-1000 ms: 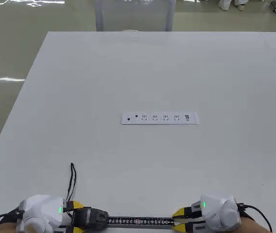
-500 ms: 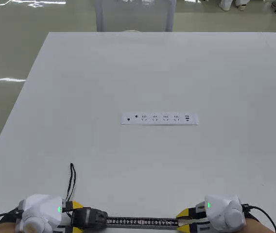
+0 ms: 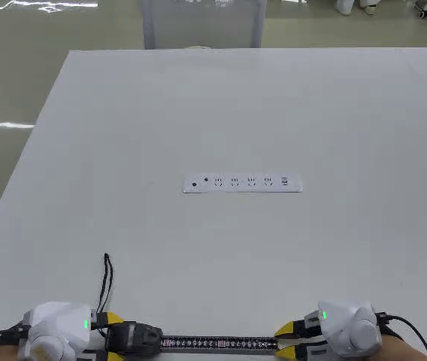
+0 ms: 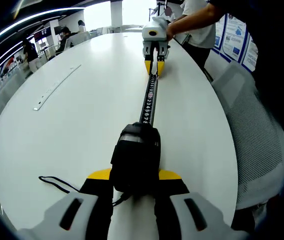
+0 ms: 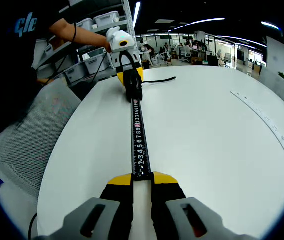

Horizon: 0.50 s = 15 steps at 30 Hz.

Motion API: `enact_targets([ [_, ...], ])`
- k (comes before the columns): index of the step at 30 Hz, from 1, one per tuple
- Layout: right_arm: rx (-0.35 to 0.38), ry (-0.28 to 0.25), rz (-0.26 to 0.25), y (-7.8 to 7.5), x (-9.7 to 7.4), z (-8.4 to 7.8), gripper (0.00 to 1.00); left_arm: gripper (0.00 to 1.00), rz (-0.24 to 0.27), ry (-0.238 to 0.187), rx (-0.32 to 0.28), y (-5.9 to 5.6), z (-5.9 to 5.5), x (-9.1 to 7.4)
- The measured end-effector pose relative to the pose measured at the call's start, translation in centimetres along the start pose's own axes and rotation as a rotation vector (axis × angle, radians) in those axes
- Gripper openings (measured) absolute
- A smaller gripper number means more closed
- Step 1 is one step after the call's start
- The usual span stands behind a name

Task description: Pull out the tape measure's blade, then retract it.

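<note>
A black tape measure case (image 3: 141,338) lies at the near edge of the white table, and my left gripper (image 3: 117,336) is shut on it. In the left gripper view the case (image 4: 136,156) sits between the yellow-tipped fingers (image 4: 100,175). The black blade (image 3: 217,344) with white numerals runs right from the case along the table to my right gripper (image 3: 283,338), which is shut on its end. The blade (image 5: 138,140) shows in the right gripper view, stretching from the jaws to the far case (image 5: 133,90). A black wrist cord (image 3: 107,280) trails from the case.
A white power strip (image 3: 241,183) lies flat in the middle of the table (image 3: 228,113). A grey chair back (image 3: 202,22) stands at the far edge. The mesh seat (image 4: 254,135) of another chair is beside the near edge.
The two grippers have drawn further apart, the left one leftward with the case and the right one rightward, so more blade lies out between them.
</note>
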State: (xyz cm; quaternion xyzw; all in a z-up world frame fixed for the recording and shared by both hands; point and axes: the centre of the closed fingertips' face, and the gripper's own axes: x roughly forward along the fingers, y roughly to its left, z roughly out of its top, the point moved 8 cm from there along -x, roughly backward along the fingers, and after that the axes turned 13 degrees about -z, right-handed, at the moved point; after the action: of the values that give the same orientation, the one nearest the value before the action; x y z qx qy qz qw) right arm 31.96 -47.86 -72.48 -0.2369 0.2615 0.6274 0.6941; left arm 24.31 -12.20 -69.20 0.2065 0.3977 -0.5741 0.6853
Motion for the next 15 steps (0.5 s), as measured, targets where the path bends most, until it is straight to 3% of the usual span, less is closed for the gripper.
enact_targets([
  [15,0.009,0.008,0.003,-0.25,-0.79,-0.65,0.10,0.28,-0.007,0.006,-0.006,0.03,0.06,0.08],
])
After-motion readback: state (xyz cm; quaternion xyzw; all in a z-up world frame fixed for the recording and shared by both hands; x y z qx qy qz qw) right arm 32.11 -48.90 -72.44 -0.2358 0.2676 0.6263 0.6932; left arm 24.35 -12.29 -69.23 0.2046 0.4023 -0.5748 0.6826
